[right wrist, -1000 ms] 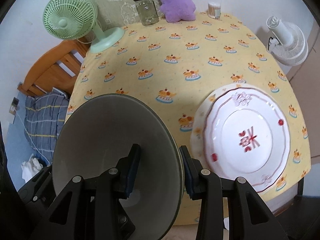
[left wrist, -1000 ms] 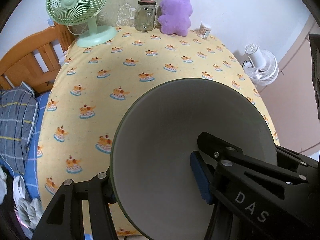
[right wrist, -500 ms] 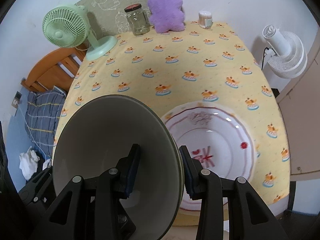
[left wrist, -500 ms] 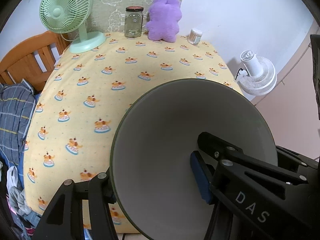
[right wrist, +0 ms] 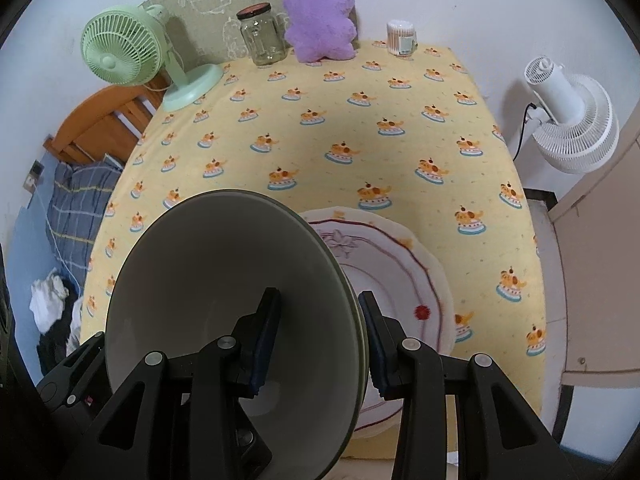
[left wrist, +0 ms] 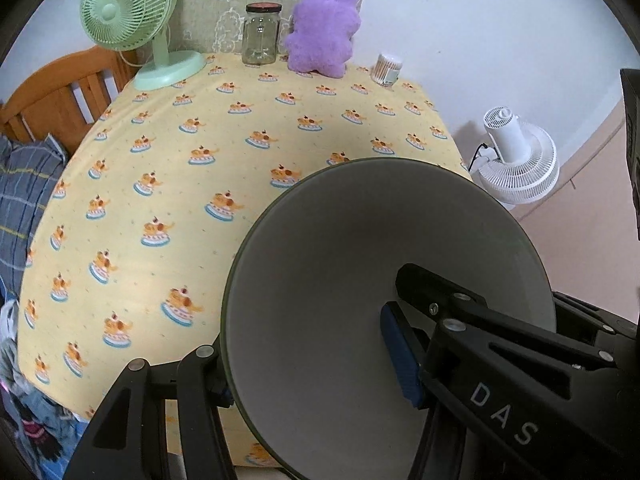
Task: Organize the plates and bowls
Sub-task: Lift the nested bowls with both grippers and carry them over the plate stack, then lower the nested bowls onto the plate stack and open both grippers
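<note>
Yellow tablecloth (right wrist: 320, 92) under plate (right wrist: 404, 264); both grippers (left wrist: 312, 360) (right wrist: 318, 340) pinching bowl (right wrist: 224, 280) rim.

A home bedroom: a wooden bed frame (right wrist: 100, 120) with a plaid blanket (right wrist: 76, 204) stands beside a table under a yellow cartoon-print cloth (right wrist: 320, 128), with a purple plush toy (right wrist: 320, 16), glass jar (right wrist: 262, 34) and green desk fan (right wrist: 120, 50) along its far edge.

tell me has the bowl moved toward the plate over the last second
Yes. In the right wrist view the bowl now overlaps the plate's left part; earlier they lay clearly apart.
</note>
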Available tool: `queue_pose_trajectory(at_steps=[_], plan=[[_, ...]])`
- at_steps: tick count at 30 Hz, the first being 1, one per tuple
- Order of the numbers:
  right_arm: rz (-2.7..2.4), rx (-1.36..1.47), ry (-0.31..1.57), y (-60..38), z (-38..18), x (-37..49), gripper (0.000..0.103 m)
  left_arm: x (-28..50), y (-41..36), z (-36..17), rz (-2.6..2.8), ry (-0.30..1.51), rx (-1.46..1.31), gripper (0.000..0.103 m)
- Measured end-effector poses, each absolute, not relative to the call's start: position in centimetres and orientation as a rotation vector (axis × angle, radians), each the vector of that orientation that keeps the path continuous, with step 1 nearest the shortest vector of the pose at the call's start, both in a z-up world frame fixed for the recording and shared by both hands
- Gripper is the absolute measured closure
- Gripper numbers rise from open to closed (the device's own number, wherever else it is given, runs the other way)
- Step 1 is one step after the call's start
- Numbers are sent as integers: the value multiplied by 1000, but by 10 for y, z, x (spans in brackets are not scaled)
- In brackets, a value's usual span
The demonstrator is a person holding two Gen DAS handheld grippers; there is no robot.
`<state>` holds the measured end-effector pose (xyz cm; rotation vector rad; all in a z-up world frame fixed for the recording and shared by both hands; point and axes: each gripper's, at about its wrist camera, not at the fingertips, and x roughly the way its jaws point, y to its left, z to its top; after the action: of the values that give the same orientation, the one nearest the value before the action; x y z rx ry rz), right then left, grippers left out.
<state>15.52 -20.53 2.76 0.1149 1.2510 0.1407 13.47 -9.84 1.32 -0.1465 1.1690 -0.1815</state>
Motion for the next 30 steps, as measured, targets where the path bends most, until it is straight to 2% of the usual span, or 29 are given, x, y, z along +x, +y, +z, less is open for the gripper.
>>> queue_pose_trajectory(at_steps=[17,30], plan=[[190,69,1320,-241,-9,169,60,144,-130,-22,-120,1236,-206,43],[175,78,1305,-245,-15,182,60,156,-135,-24,-119,1200,-182,43]])
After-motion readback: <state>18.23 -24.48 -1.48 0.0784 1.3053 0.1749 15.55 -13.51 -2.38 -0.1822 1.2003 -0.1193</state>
